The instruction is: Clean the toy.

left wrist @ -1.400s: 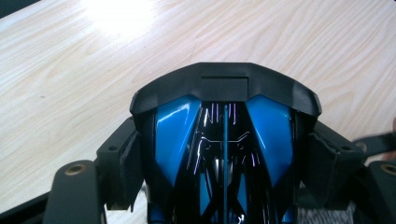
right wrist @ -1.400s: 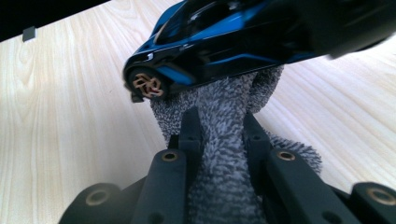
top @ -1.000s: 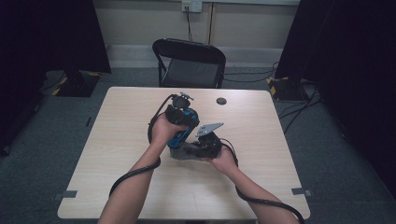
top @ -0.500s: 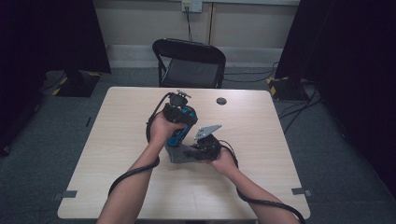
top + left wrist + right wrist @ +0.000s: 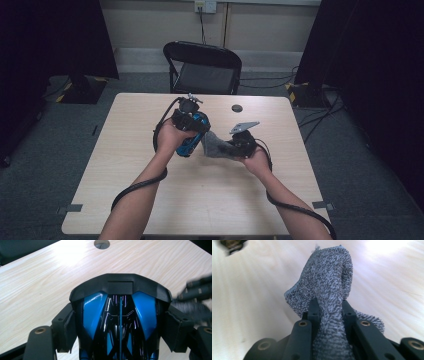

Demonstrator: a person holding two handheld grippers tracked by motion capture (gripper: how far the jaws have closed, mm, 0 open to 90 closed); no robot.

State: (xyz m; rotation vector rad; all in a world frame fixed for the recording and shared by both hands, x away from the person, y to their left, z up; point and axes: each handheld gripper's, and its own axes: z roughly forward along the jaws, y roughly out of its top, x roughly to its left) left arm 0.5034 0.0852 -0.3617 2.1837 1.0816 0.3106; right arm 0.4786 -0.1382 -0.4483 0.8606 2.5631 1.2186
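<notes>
A glossy blue and black toy car (image 5: 120,315) sits between the jaws of my left gripper (image 5: 120,327), whose pads (image 5: 68,327) press on both of its sides. From above, the car (image 5: 191,141) hangs nose-down over the middle of the table under my left gripper (image 5: 189,131). My right gripper (image 5: 329,312) is shut on a grey terry cloth (image 5: 329,282), which sticks up past the jaws. In the high view the cloth (image 5: 215,146) reaches from my right gripper (image 5: 231,147) toward the car, close beside it.
A small black round cap (image 5: 236,108) lies on the light wooden table (image 5: 150,200) at the far side, and the same cap (image 5: 101,243) appears ahead of the car. A black folding chair (image 5: 202,65) stands behind the table.
My right gripper has slid to the right with the cloth, drawing it out from under the car. The left hand and the car have stayed almost still.
</notes>
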